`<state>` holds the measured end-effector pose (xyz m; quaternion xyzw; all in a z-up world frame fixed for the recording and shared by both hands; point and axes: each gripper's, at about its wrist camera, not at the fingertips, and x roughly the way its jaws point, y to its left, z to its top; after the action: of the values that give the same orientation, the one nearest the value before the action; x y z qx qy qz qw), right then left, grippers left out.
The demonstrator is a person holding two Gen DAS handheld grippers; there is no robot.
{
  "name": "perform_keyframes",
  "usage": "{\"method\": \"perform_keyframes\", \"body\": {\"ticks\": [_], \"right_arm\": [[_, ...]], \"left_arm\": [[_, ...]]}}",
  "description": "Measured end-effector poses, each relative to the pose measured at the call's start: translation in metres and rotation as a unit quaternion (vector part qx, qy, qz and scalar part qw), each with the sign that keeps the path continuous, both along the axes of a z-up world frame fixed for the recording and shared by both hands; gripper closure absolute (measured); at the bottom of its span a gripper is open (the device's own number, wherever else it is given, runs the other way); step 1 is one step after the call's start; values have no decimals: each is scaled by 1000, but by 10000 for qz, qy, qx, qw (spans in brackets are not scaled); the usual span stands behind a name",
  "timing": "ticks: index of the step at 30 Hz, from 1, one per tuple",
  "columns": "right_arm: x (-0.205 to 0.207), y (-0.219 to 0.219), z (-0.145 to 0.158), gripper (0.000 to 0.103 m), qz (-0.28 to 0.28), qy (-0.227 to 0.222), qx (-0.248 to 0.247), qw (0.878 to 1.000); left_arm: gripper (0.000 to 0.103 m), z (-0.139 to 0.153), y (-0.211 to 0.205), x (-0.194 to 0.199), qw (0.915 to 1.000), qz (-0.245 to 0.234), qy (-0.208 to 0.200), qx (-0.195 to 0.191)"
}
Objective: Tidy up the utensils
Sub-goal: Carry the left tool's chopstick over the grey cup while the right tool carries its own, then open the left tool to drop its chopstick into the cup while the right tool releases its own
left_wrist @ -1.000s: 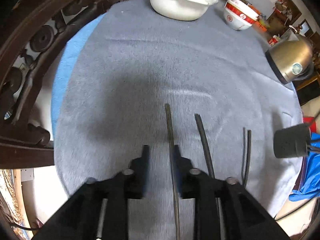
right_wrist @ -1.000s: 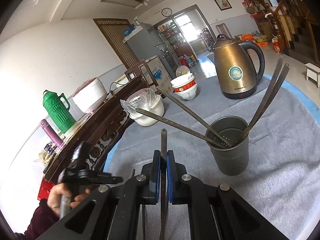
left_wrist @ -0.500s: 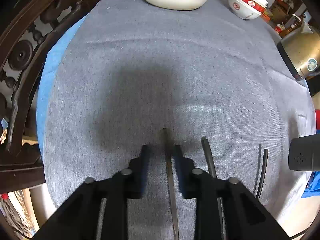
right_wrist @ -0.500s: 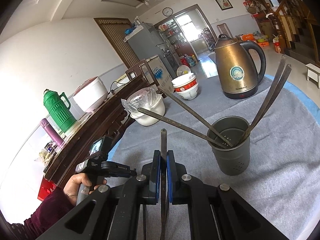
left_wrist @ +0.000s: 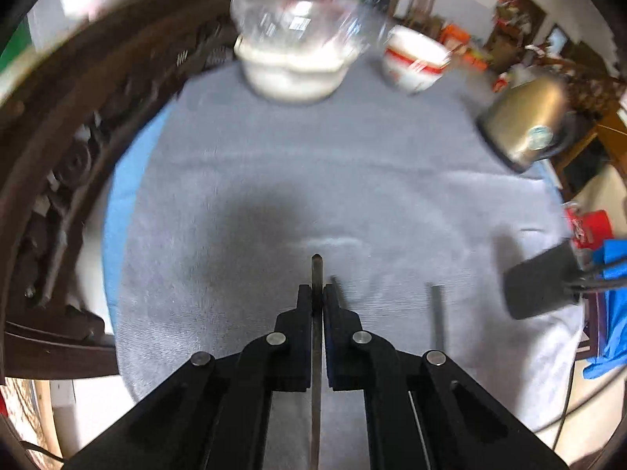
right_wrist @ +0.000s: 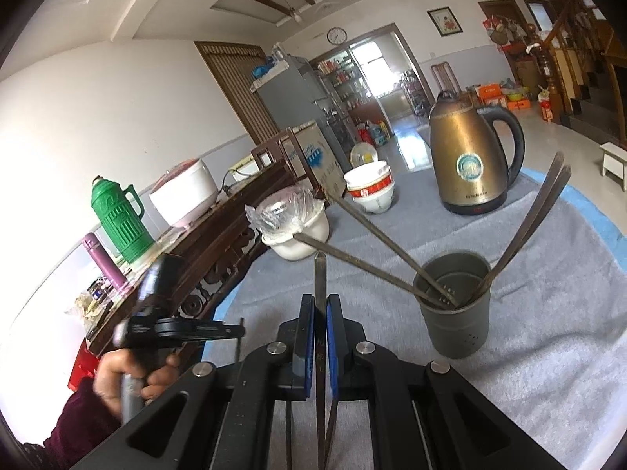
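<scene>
Your left gripper [left_wrist: 317, 293]: jaws just closed, now pinching chopstick [left_wrist: 316, 274], lifted clear of grey cloth [left_wrist: 274, 164].
One loose stick [left_wrist: 437, 313] left on cloth at 3 o'clock.
Holder cup [left_wrist: 540, 288] further right, near cloth edge.
Your right gripper [right_wrist: 320, 305]: clamped on own chopstick [right_wrist: 320, 274], unmoved; cup at its 2 o'clock.
Judgement: both sticks ready for cup.

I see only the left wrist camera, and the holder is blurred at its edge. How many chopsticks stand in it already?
Observer: Four chopsticks stand in the holder; two lean left and two lean right.
Operator: Is the right gripper free?
Observer: No, the right gripper is shut on another chopstick.
Operator: Where is my left gripper?
Observer: The left gripper is by the table's left edge, far from the holder. Its jaws have just closed on its chopstick.
</scene>
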<state>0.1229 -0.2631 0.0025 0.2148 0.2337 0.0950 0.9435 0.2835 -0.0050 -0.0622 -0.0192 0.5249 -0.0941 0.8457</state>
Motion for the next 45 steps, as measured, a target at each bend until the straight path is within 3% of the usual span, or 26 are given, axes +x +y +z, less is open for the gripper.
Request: {"method": "perform_keyframes", "body": {"ticks": [8,15,27,38,45], "right_arm": [[-20,-9,21,97,-429,-521,-62,9977],[-43,-33,38,97,-1063,-1005,58,9892],[-68,-80,59,97,-2104,-1667,265,9629],[-56,-74,75,97,-2532,-2065,-123,9450],[-45,-73,72,97,-2783,-2192,-436,9341]], "left_arm": [[98,81,-21,-43,9941,-450,-923,-341],[98,124,-40,-75,9849,-695,-1491,-547],[98,168,-68,-99,9683,-980,-2112,-906],[98,209,-115,-106,9394,-1307,-2841,-1407],[98,208,-151,-93,9295,-1279,-3075,-1581]]}}
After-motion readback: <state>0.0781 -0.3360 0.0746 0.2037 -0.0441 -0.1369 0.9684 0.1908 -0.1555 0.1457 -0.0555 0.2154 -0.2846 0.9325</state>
